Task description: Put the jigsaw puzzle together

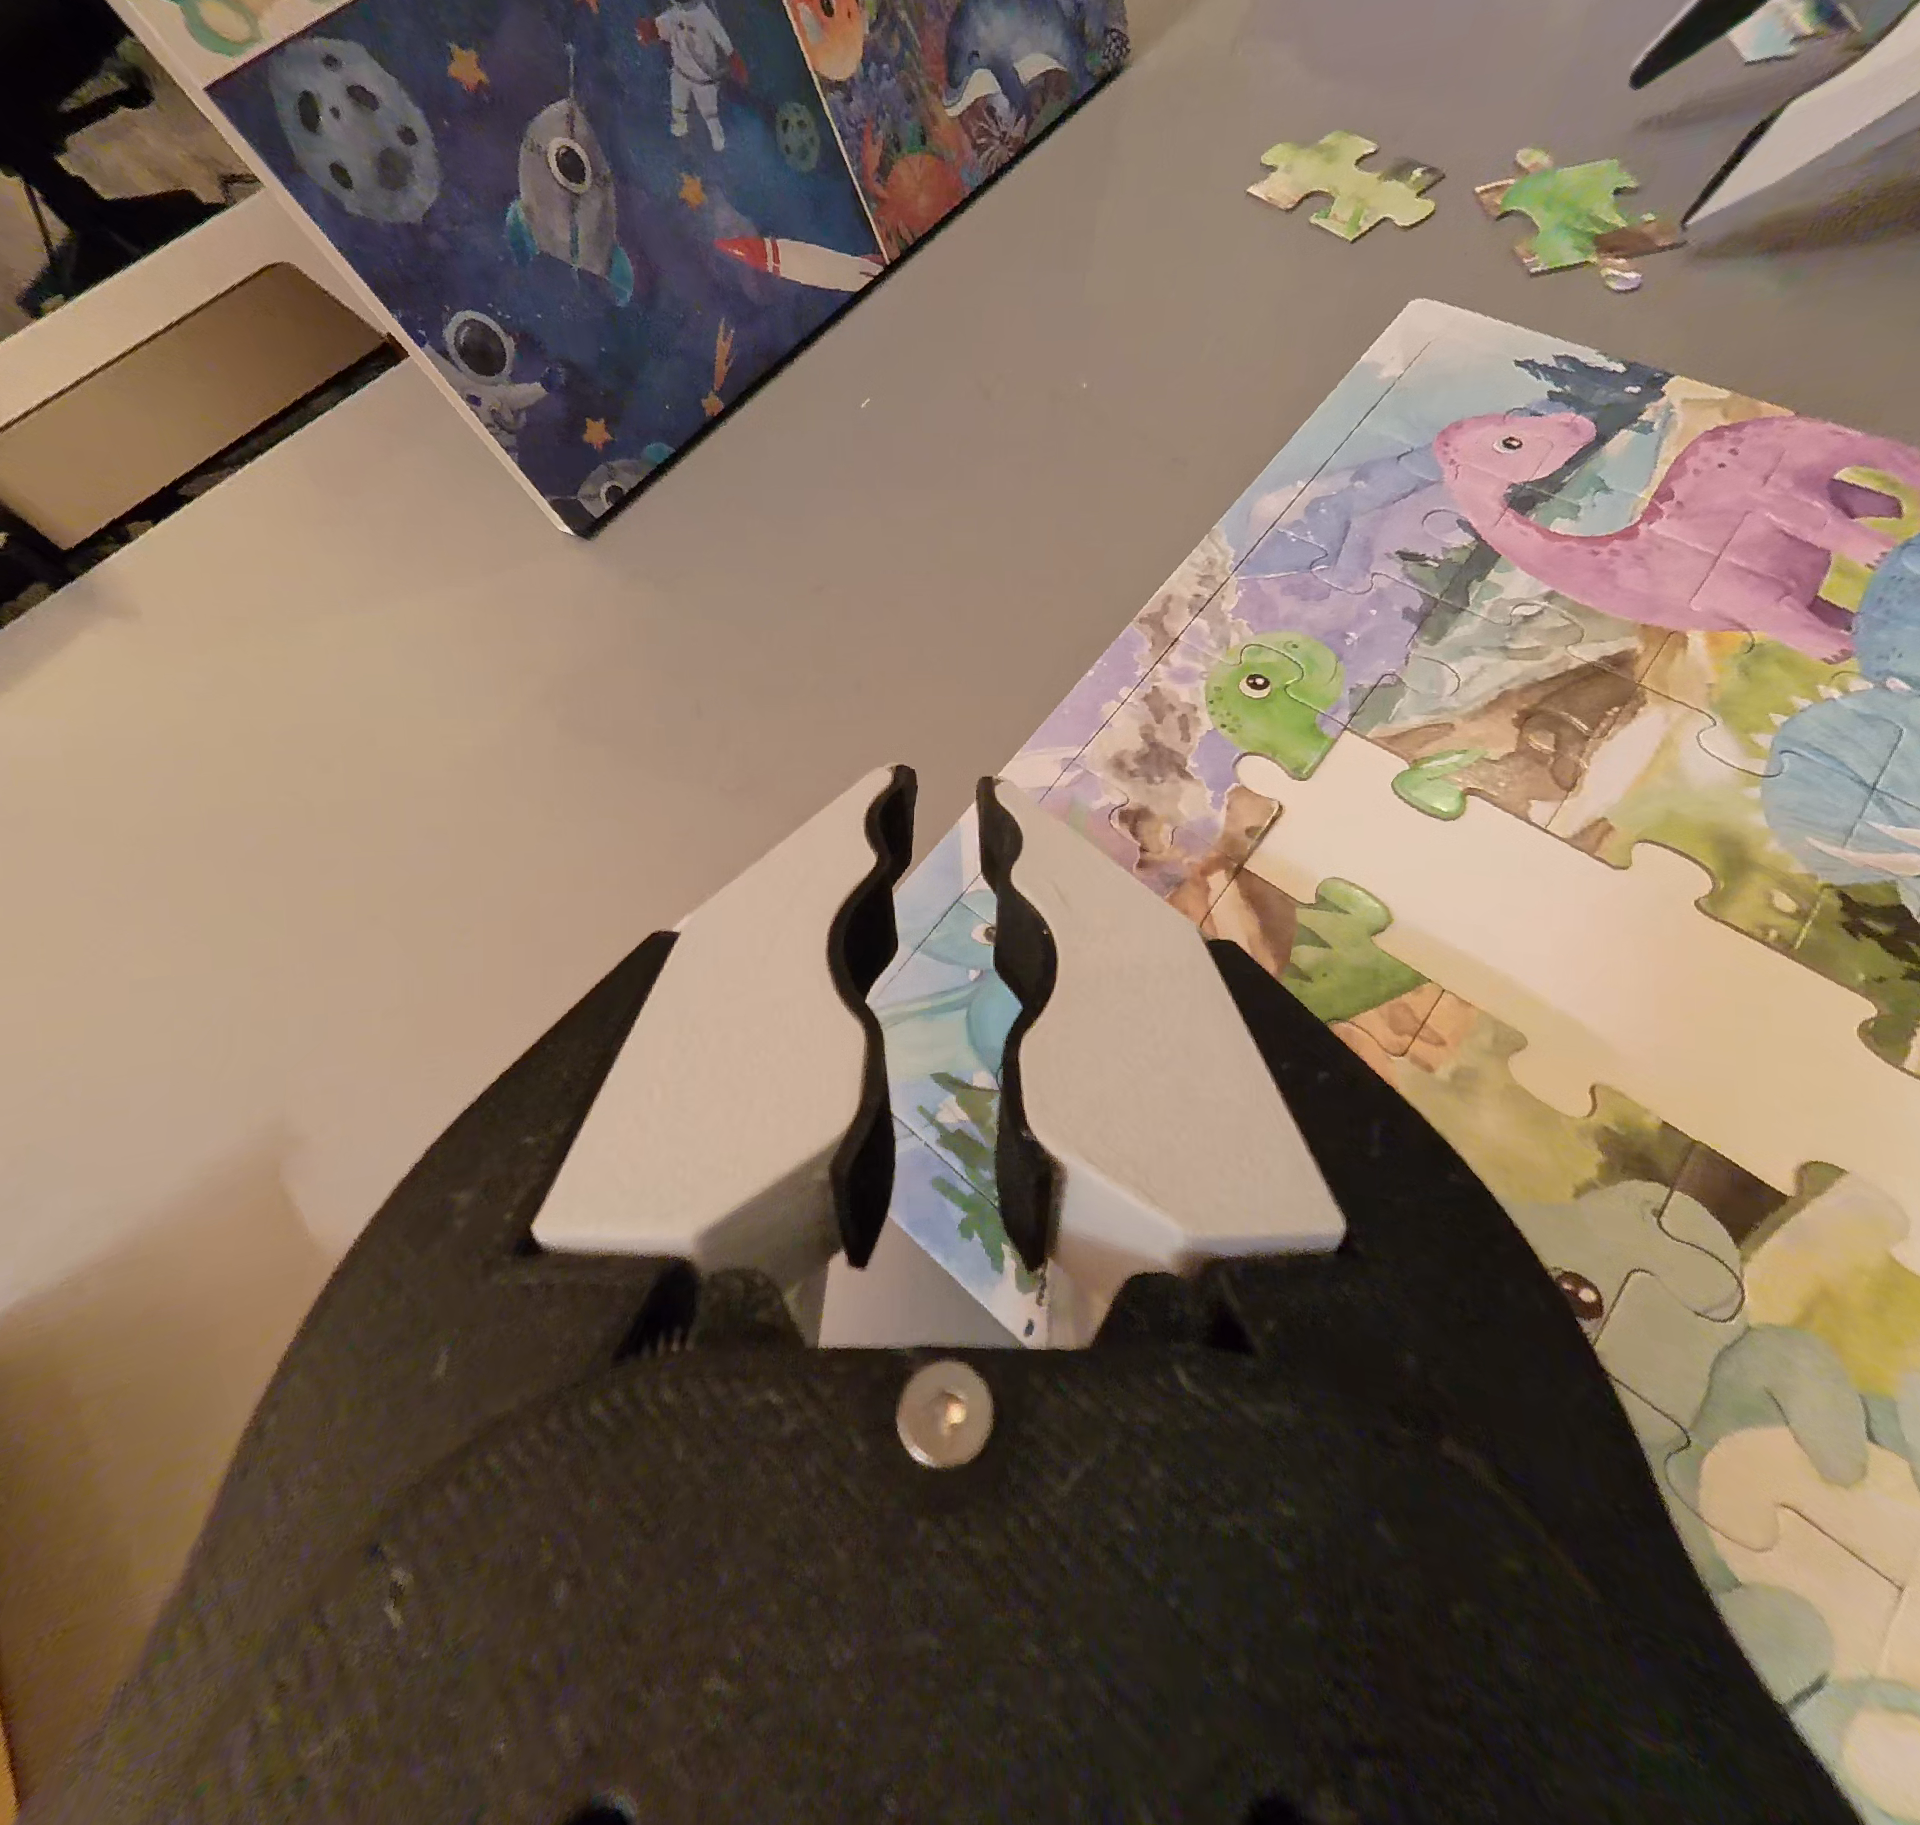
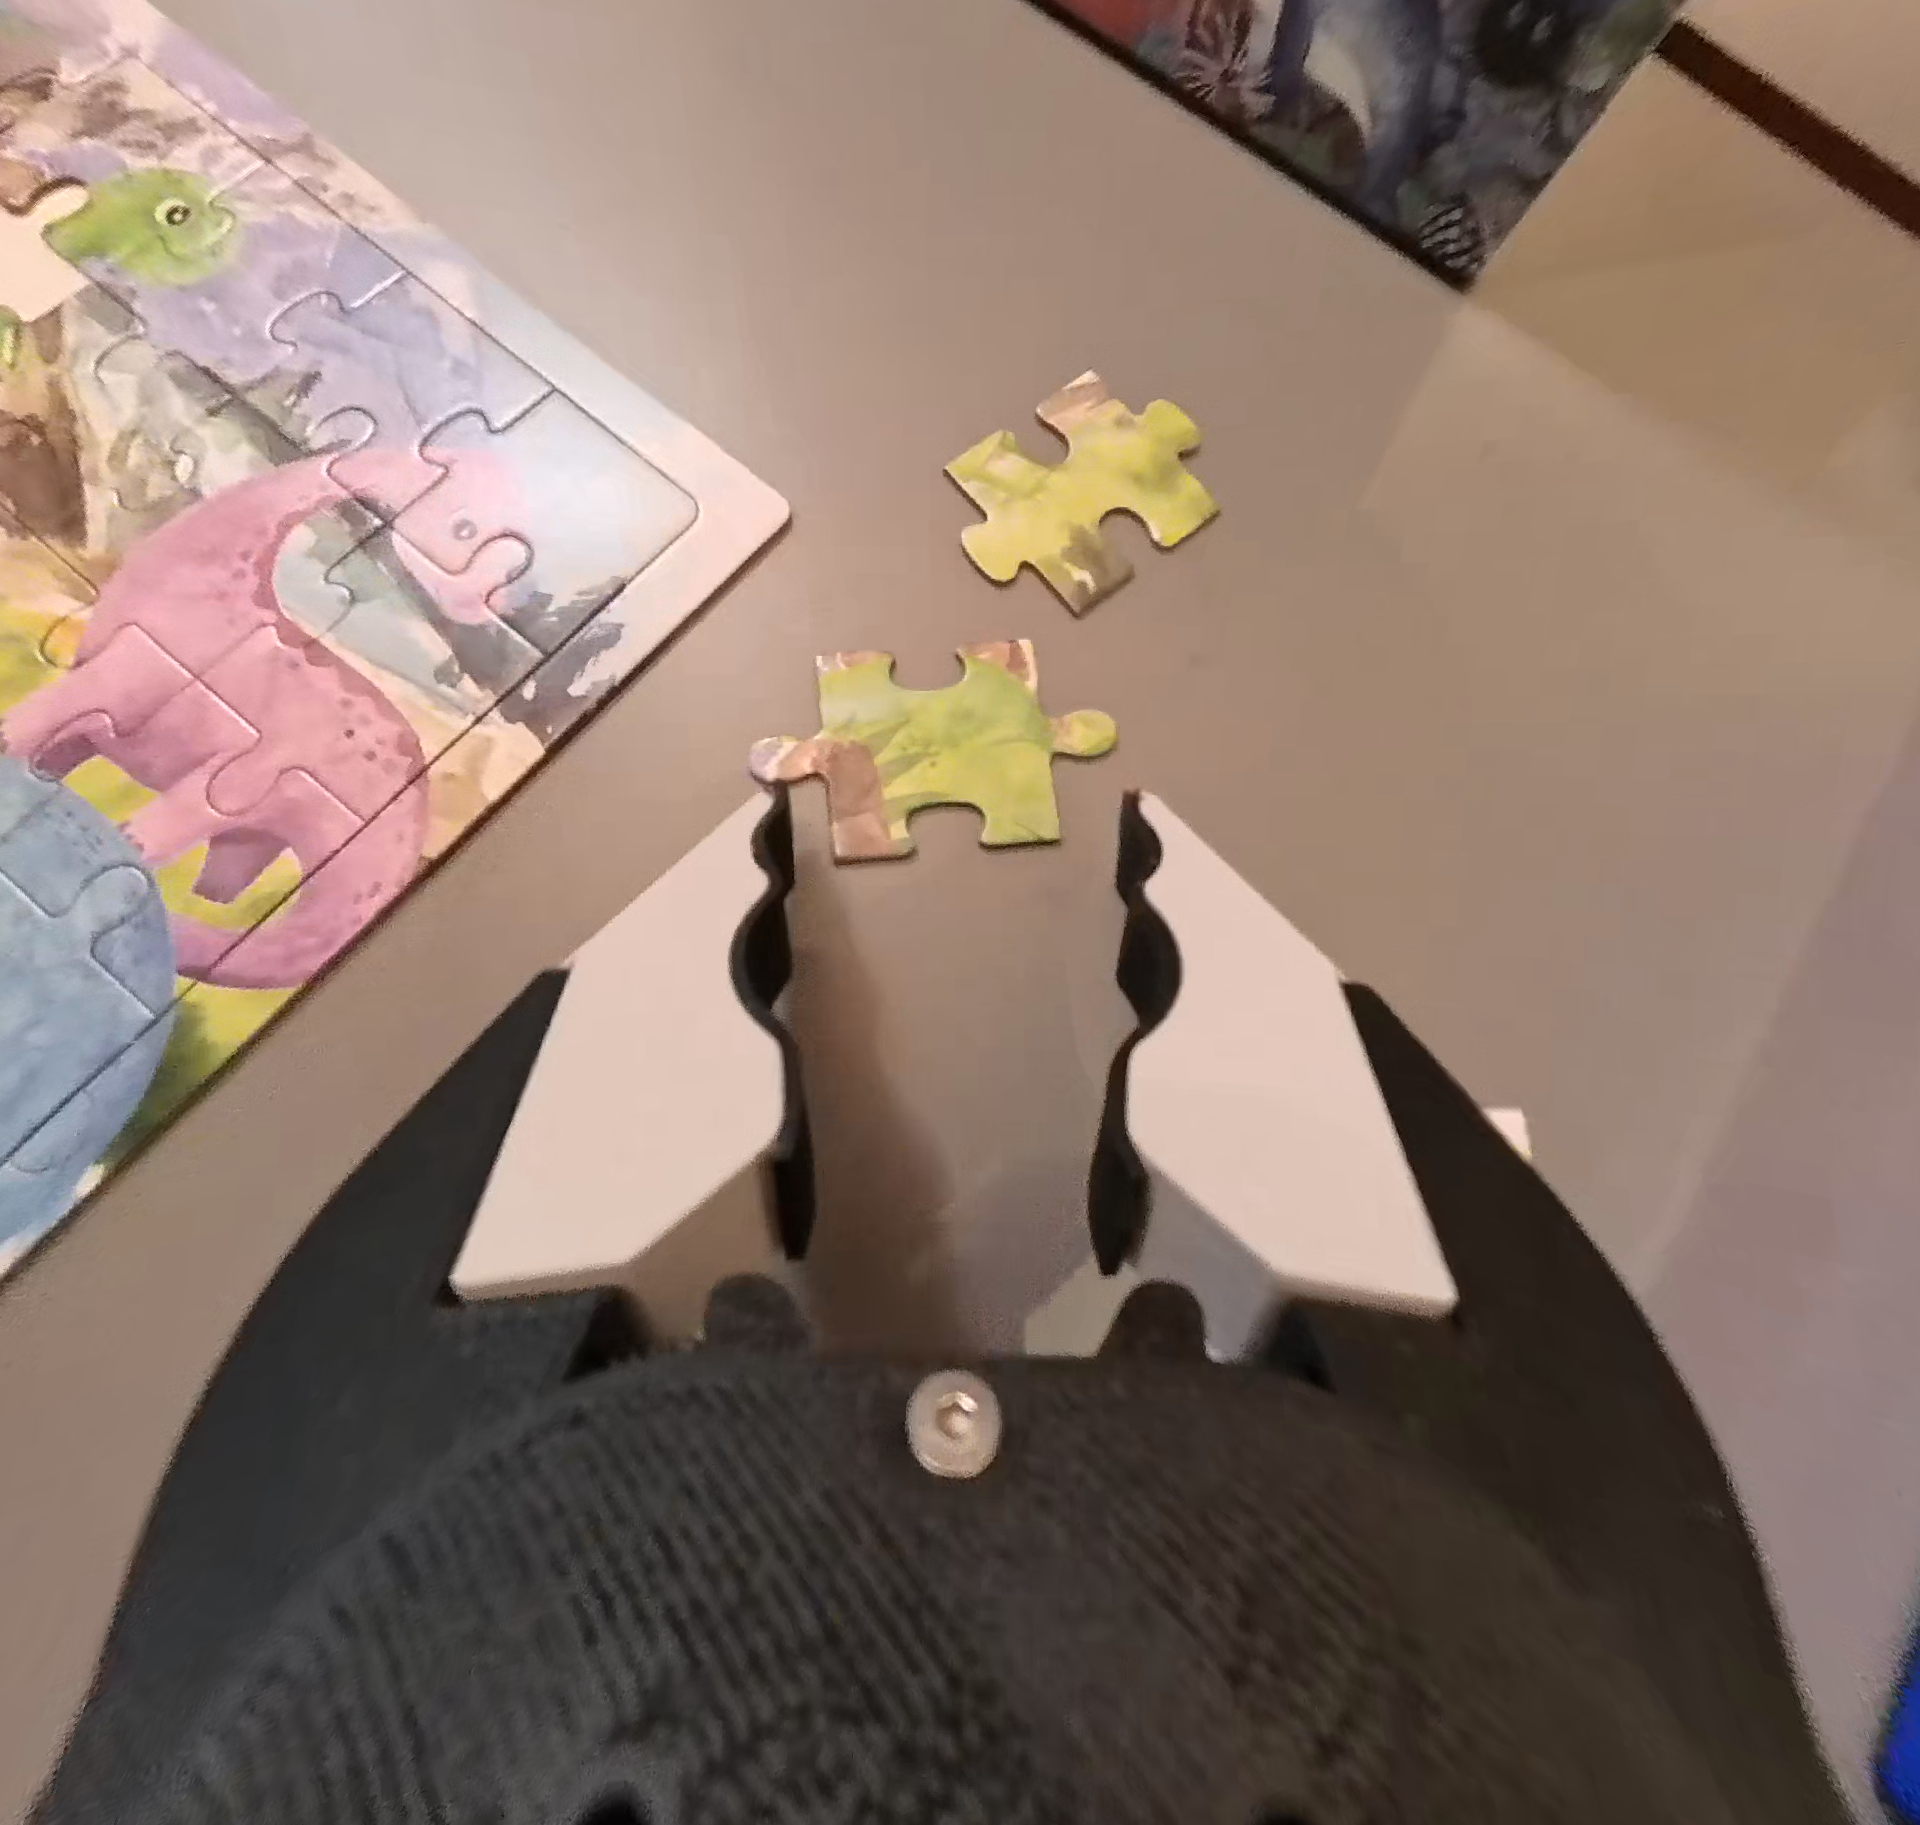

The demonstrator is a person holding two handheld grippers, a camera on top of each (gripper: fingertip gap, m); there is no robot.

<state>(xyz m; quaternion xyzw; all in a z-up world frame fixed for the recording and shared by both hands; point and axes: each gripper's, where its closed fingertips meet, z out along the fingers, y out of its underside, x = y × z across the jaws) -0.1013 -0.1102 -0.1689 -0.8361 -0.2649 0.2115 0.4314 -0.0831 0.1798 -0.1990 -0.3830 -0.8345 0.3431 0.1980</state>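
Observation:
A dinosaur jigsaw board point(image 1: 1387, 347) lies on the grey table, mostly filled, with a bare cream gap point(image 1: 1538, 902) in its middle. It also shows in the right wrist view point(image 2: 743, 518). Two loose green pieces lie beyond its corner, a far piece point(image 1: 1345, 186) point(image 2: 1081, 492) and a near piece point(image 1: 1569, 217) point(image 2: 935, 752). My right gripper point(image 2: 951, 804) is wide open and empty, low over the table, with the near piece just ahead of its tips. It also shows in the left wrist view point(image 1: 1662, 149). My left gripper point(image 1: 948, 788) hovers over the board's left edge, jaws a narrow gap apart, holding nothing.
A puzzle box point(image 1: 540, 175) with space and sea pictures stands upright at the back, and its corner shows in the right wrist view point(image 2: 1403, 40). The table's edge and a white shelf point(image 1: 156, 373) lie at the far left. Bare grey table point(image 1: 520, 788) spreads left of the board.

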